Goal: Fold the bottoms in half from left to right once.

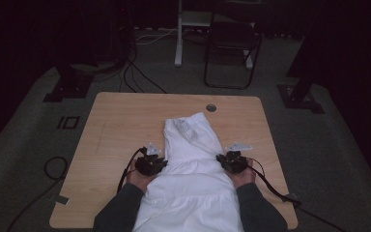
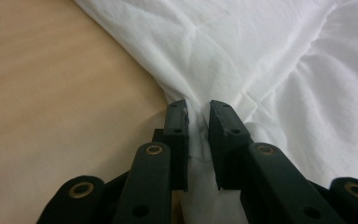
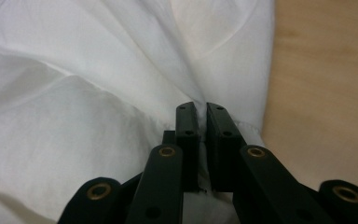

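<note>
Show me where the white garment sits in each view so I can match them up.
High view: white garment at table centre, running to the near edge, between both grippers.
Left gripper view: upper right, a fold pinched between the fingers.
Right gripper view: left and centre, its edge pinched.
Shared landmark: wooden table.

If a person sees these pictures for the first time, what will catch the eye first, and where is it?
The white garment stands out most: it lies down the middle of the wooden table, bright against the dark room. Next come the two black tongs, the left tongs and the right tongs, each pinching a side edge of the cloth. Behind the table stands a dark folding chair.
</note>
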